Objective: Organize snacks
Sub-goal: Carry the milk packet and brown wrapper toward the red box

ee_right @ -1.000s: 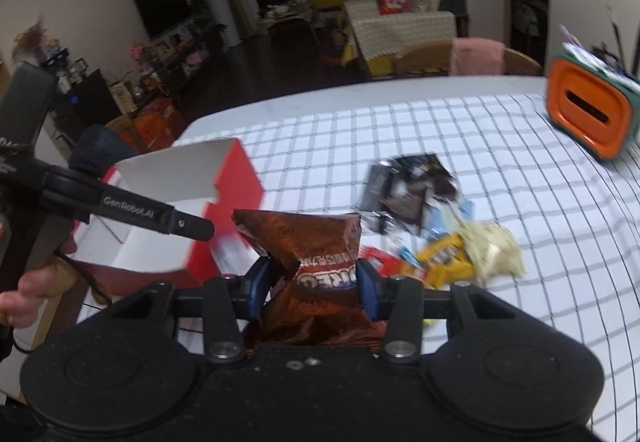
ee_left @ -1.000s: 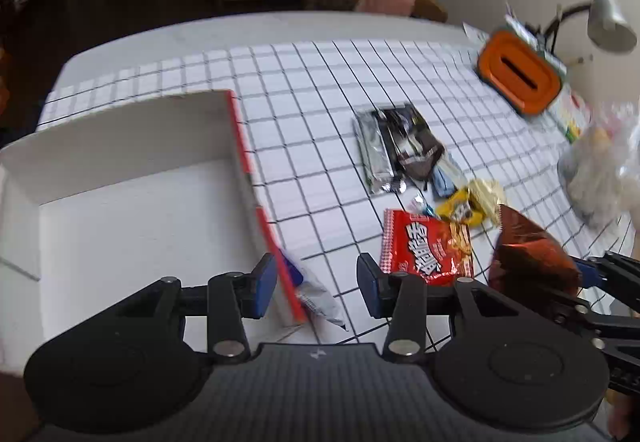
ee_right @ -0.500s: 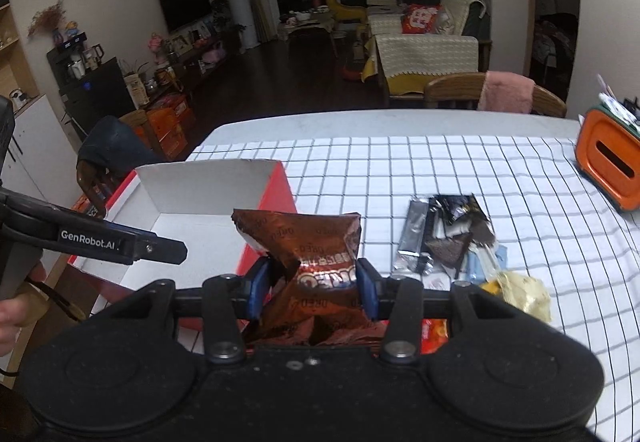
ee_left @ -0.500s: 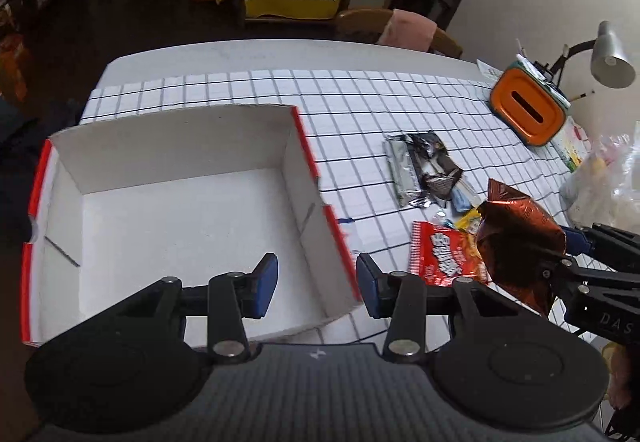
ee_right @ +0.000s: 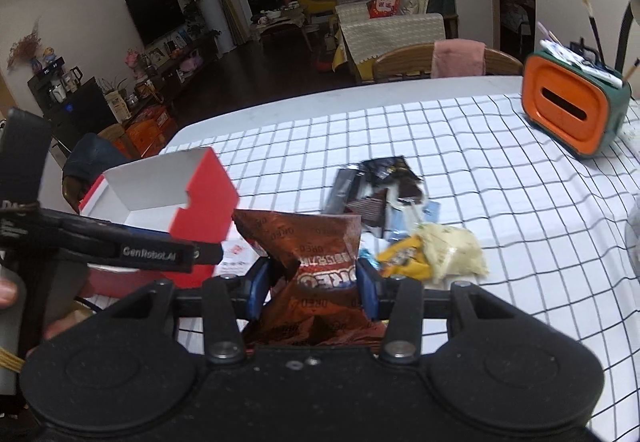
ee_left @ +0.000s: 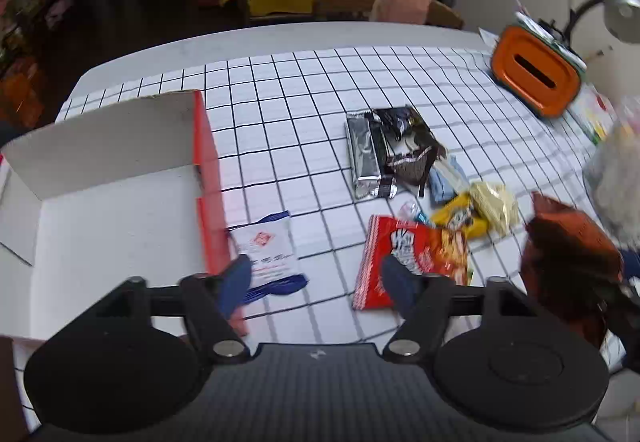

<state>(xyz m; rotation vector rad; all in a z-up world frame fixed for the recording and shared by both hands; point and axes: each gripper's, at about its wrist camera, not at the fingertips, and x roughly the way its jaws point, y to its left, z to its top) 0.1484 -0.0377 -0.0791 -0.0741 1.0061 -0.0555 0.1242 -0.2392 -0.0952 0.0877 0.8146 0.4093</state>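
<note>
Behind the surface [ee_left: 280,82], which carries a white cloth with a black grid, stands a dim living room with a wooden chair [ee_right: 436,60] and a television. On the left part of the surface sits an open box [ee_left: 120,202], white inside and red outside. Just beside its red wall lies a white and blue packet [ee_left: 268,246]. The left gripper [ee_left: 316,274] hangs above this packet with its jaws spread wide and nothing between them. Near the middle lies a group of snacks: a silver bar [ee_left: 362,158], dark wrappers [ee_left: 408,146], a yellow packet [ee_left: 460,218], a pale bag [ee_left: 494,202] and a red bag [ee_left: 412,254], which is partly under the right finger of the left gripper. The right gripper [ee_right: 312,282] is raised over the surface, to the right of the box, and its jaws pinch a brown Oreo bag [ee_right: 316,254]. An orange holder [ee_right: 568,114] stands at the far right, well apart from the snacks.
</note>
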